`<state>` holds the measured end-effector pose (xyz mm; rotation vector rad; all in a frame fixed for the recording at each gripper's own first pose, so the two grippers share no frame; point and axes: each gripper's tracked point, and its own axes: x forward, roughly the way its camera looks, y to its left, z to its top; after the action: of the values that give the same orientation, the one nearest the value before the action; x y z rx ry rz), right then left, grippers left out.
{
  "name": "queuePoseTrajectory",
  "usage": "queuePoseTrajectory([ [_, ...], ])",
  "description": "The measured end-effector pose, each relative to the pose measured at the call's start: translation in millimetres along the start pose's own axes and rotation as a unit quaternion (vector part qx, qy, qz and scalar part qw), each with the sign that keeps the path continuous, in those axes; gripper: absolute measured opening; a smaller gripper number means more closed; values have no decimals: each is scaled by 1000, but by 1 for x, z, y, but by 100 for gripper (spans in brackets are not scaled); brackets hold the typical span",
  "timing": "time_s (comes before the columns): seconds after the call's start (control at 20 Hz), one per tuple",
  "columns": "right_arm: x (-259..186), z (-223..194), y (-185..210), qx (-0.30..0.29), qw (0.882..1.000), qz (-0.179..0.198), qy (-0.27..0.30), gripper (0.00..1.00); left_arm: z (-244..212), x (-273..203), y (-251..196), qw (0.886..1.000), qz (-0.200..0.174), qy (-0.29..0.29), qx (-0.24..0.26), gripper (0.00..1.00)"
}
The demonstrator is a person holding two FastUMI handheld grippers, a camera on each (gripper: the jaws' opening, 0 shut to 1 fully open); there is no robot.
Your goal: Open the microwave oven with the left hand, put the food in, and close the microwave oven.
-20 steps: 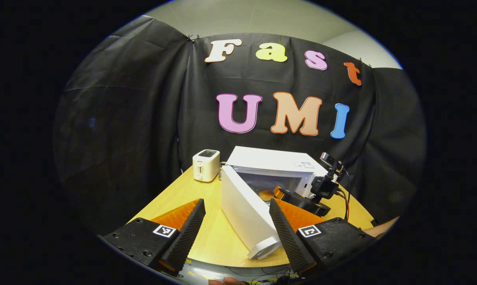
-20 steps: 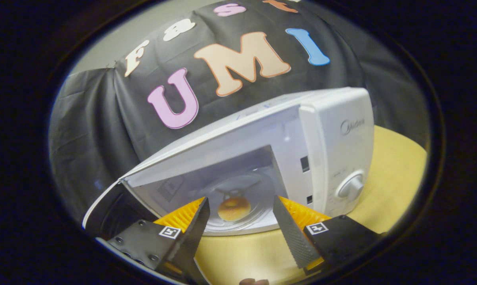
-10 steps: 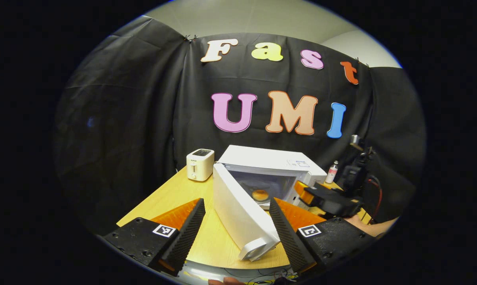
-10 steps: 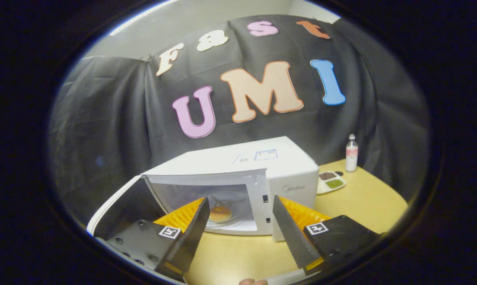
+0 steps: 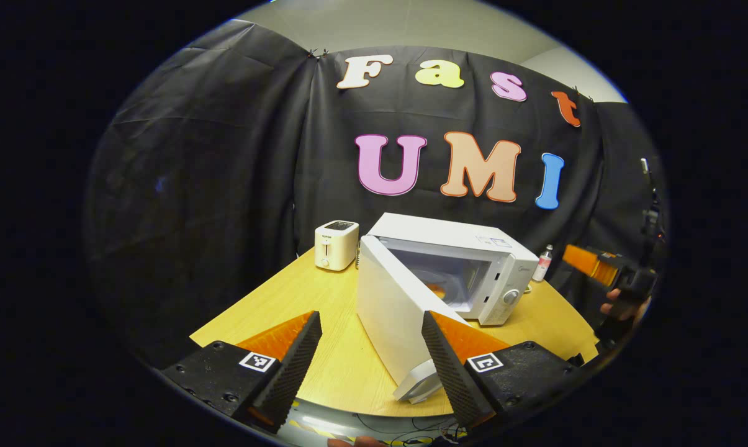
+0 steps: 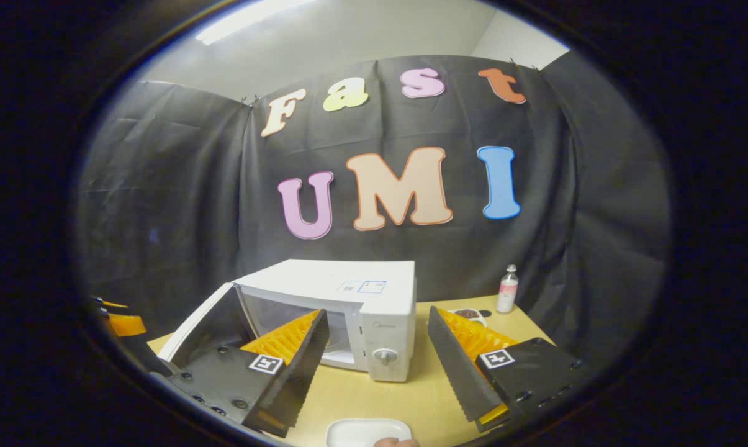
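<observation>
The white microwave [image 5: 467,261] stands on the wooden table [image 5: 299,304] with its door [image 5: 389,316] swung wide open toward me. An orange-brown piece of food [image 5: 437,289] peeks out inside the cavity. My left gripper [image 5: 370,366] is open and empty, just short of the door's lower edge. My right gripper [image 6: 377,366] is open and empty too, well back from the microwave [image 6: 374,304], whose open door [image 6: 203,323] hangs at the left. In the left gripper view the right gripper [image 5: 588,264] and its hand [image 5: 619,307] are at the far right.
A cream toaster [image 5: 336,245] sits left of the microwave. A small bottle [image 6: 507,288] and a little dish [image 6: 470,315] stand at the back right. An empty white plate [image 6: 367,431] lies near the front edge below my right gripper.
My right gripper has pulled back out of the microwave, up and to the right, leaving the food inside. The door stays open; my left gripper has barely shifted.
</observation>
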<state>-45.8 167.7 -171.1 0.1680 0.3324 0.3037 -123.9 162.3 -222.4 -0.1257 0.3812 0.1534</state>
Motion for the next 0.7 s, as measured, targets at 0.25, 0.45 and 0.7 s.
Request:
queuePoseTrajectory([
  [0.25, -24, 24, -20, -40, 999, -1, -22, 89, -30, 3, 12, 999, 15, 26, -19, 95],
  [0.45, -26, 30, -29, -28, 999, -4, -23, 89, -78, 7, 25, 993, 51, 94, -59, 0],
  [0.7, -25, 35, -42, -36, 999, -7, -29, 89, -107, 17, -20, 988, -6, 138, -75, 0],
])
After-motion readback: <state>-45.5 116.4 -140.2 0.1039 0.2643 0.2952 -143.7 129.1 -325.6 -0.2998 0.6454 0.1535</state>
